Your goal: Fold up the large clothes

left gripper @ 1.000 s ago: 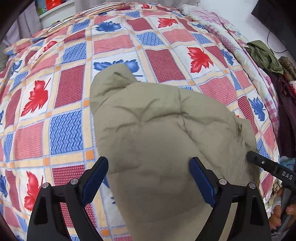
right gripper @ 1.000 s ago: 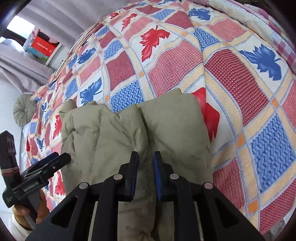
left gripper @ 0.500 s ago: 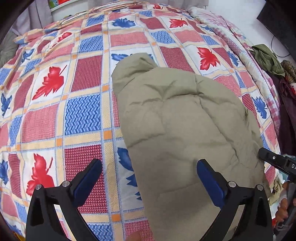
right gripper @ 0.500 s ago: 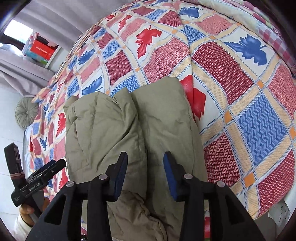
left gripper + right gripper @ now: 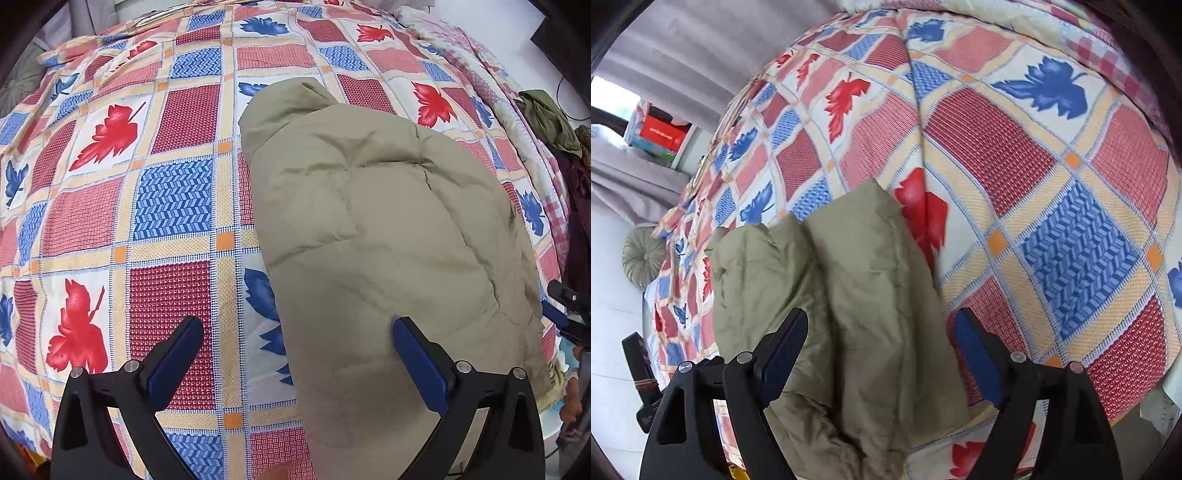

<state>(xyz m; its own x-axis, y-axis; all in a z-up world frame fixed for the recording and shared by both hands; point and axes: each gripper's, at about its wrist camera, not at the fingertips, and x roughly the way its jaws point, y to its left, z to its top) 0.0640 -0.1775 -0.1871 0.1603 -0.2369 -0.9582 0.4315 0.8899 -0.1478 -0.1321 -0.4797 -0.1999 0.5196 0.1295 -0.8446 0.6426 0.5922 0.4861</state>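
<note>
Black-framed, blue-padded fingers come first: the left gripper point(image 5: 297, 354) is spread wide and grasping nothing, and the right gripper point(image 5: 881, 349) is likewise released. Beyond them, toward twelve o'clock, the khaki padded garment point(image 5: 384, 229) lies folded into a thick bundle on the leaf-patterned bedspread point(image 5: 173, 199). The fold looks laid down; next probably comes pressing flat, or regripping an edge at six o'clock.

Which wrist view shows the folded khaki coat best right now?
The left wrist view: the khaki coat lies nearly whole on the patterned bedspread. The right wrist view shows only its edge-on folds, partly hidden behind the open right tool.
</note>
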